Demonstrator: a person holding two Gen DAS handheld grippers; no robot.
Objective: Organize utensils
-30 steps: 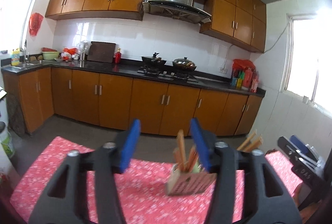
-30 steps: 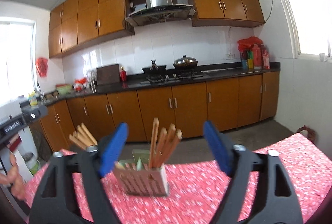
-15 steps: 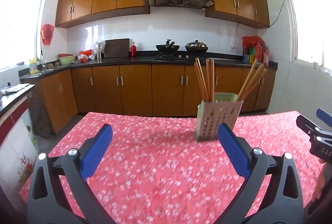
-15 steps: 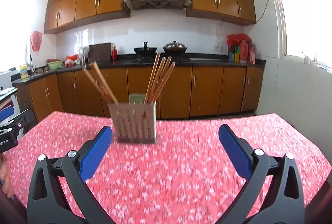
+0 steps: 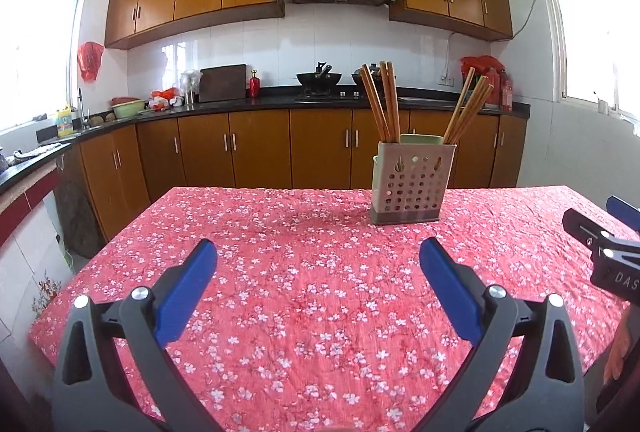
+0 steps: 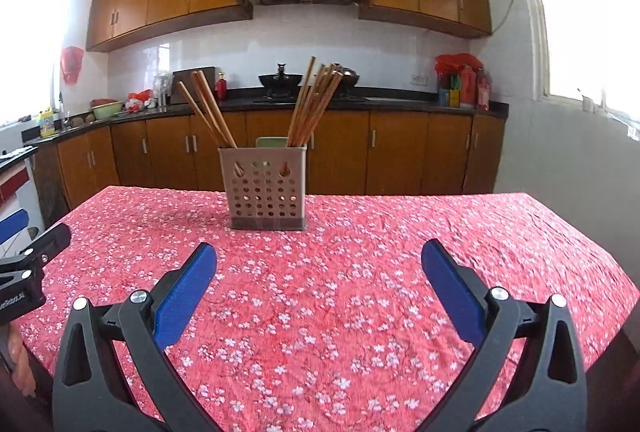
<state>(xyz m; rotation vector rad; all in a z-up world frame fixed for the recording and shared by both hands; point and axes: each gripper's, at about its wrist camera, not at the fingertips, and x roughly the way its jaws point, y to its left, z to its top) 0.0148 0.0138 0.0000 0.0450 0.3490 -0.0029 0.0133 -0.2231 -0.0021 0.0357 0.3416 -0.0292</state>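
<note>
2 chopstick bunches (image 6: 314, 104) stand in holder (image 6: 267, 188) on bare tablecloth (image 6: 360, 272).

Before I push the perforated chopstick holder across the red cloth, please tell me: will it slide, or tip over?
The chopstick holder looks like light plastic and stands taller than its base, so a high push would probably tip it. The chopsticks lean outward well above the rim, likely raising its balance point. The tablecloth is wrinkled fabric, so the base may catch instead of sliding.
</note>
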